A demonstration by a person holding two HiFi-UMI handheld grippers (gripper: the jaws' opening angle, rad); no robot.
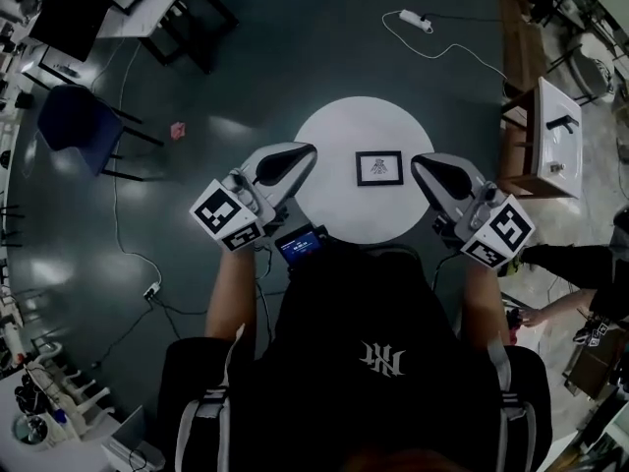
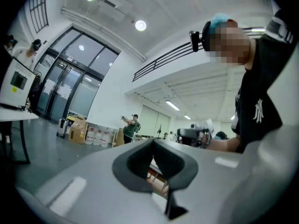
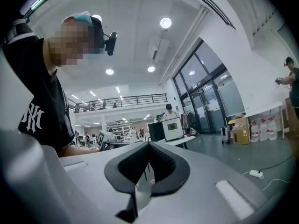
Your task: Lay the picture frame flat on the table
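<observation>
A small black picture frame (image 1: 379,168) with a white mat and a dark drawing rests face up on the round white table (image 1: 334,205), near its middle, and looks flat. My left gripper (image 1: 293,157) hovers over the table's left rim, well left of the frame, jaws closed and empty. At the table's right rim my right gripper (image 1: 427,168) sits just right of the frame, also shut on nothing. Both gripper views look out level into the hall; neither shows the frame. In them the left gripper (image 2: 156,164) and the right gripper (image 3: 147,169) show dark pads pressed together.
A blue chair (image 1: 74,121) stands on the floor far left, with a small pink object (image 1: 178,130) near it. A wooden stand with a white top (image 1: 550,141) is close to the table's right. A power strip (image 1: 415,18) and cables lie on the floor. Another person's leg (image 1: 570,264) is at right.
</observation>
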